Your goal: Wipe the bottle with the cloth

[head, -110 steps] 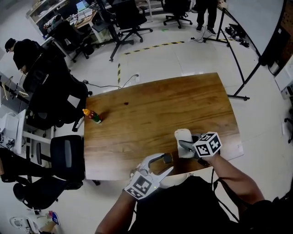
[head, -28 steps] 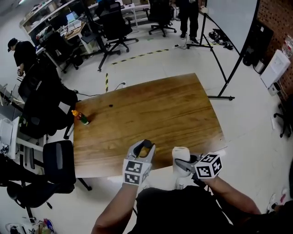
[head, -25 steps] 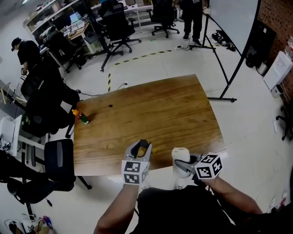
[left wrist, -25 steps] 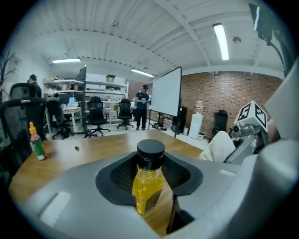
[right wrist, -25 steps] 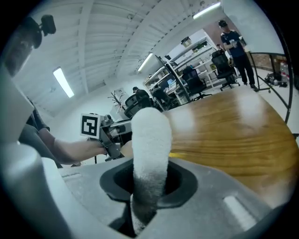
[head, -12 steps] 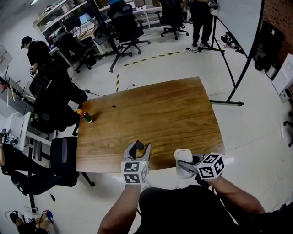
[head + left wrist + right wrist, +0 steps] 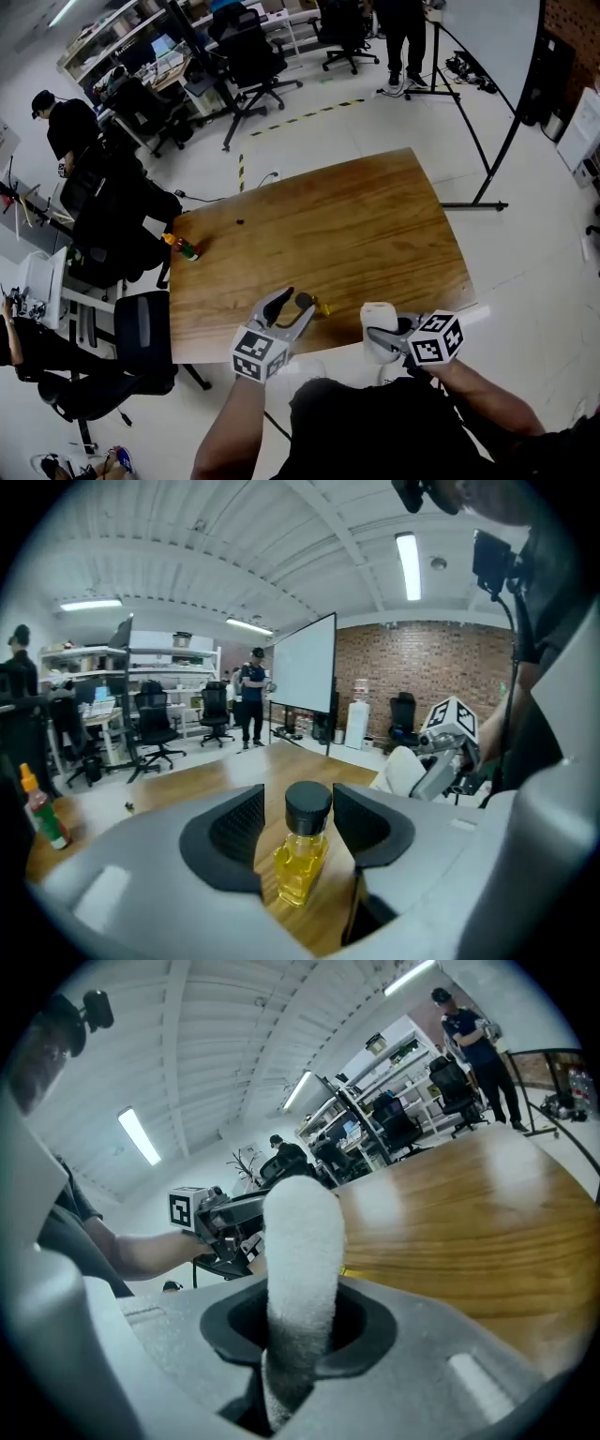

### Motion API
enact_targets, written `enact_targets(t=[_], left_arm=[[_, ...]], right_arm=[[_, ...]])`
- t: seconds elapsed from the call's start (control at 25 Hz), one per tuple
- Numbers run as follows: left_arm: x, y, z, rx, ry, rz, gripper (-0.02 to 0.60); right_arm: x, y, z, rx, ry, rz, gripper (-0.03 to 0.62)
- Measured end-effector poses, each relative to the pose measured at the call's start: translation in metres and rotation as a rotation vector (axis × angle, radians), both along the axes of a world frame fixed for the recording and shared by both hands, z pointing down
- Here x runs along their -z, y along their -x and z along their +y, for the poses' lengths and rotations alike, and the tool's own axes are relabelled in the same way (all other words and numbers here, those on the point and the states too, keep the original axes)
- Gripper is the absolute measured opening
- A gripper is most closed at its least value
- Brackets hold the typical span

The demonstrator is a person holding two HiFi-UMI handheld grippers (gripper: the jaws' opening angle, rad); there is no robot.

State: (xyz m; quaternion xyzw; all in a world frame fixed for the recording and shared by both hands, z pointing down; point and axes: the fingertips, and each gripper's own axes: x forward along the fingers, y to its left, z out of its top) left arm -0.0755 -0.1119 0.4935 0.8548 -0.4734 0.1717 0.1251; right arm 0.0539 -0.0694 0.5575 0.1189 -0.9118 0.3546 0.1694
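1. Left hand-held gripper point(image 7: 292, 309): the jaws stand wide and have just been opening. The small clear glass bottle of yellow liquid with a black cap point(image 7: 302, 850) stands between them, with a gap showing on each side, so it is not gripped.
2. Right hand-held gripper point(image 7: 386, 339): clamped on the rolled white terry cloth point(image 7: 300, 1241), which sticks out past the jaws.
3. Bottle location: upright on the brown wooden table point(image 7: 356, 225), near its front edge.
4. Progress, as judged: cloth and bottle are apart, so no wiping contact now. The glass does not show whether it has been wiped.
5. Surroundings: an orange-capped sauce bottle point(image 7: 184, 247) stands at the far left edge, well apart. Black office chairs point(image 7: 141, 323) are off the table.
6. Obstructions: none between cloth and bottle. The unheld bottle could tip if pushed.
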Motion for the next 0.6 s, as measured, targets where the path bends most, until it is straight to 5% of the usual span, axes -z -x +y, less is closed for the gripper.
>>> enact_targets(t=[0.36,0.6], left_arm=[[-0.014,-0.015,-0.004,-0.589,0.022,-0.027,0.250],[-0.027,-0.019,-0.001,-0.774,-0.006,-0.055,0.195]], right_arm=[[-0.011,0.050,0.002,-0.240,0.017,-0.020,0.074],[-0.011,0.057,0.019,-0.436,0.012,-0.012,0.074]])
